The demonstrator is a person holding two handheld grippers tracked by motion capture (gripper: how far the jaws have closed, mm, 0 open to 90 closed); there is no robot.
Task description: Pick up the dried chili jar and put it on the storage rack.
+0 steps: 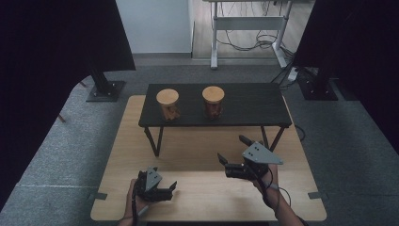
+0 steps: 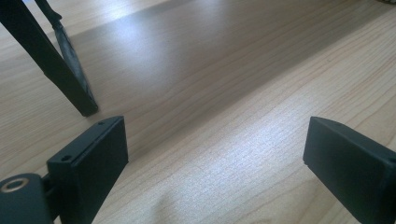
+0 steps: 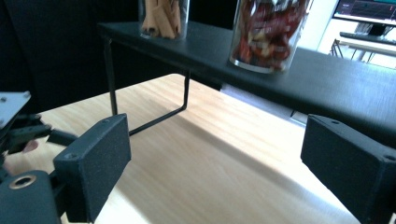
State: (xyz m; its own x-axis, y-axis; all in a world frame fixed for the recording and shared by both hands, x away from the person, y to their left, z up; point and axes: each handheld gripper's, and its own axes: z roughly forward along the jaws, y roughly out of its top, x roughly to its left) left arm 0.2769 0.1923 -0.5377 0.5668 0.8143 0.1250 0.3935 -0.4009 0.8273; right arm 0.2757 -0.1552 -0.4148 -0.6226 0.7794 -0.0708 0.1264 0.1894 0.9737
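- Your left gripper (image 1: 165, 189) rests released, jaws spread, low over the pale wooden table (image 1: 197, 155).
- Your right gripper (image 1: 231, 150) hangs released, facing the black raised shelf (image 1: 249, 106) with two cork-lidded glass jars (image 1: 213, 101).

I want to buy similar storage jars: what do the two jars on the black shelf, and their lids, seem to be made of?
Both jars, left jar and right jar, look like clear glass: their contents show through, with glossy reflections. The lids look like pale wood or bamboo, matte tan discs; cork can't be excluded.
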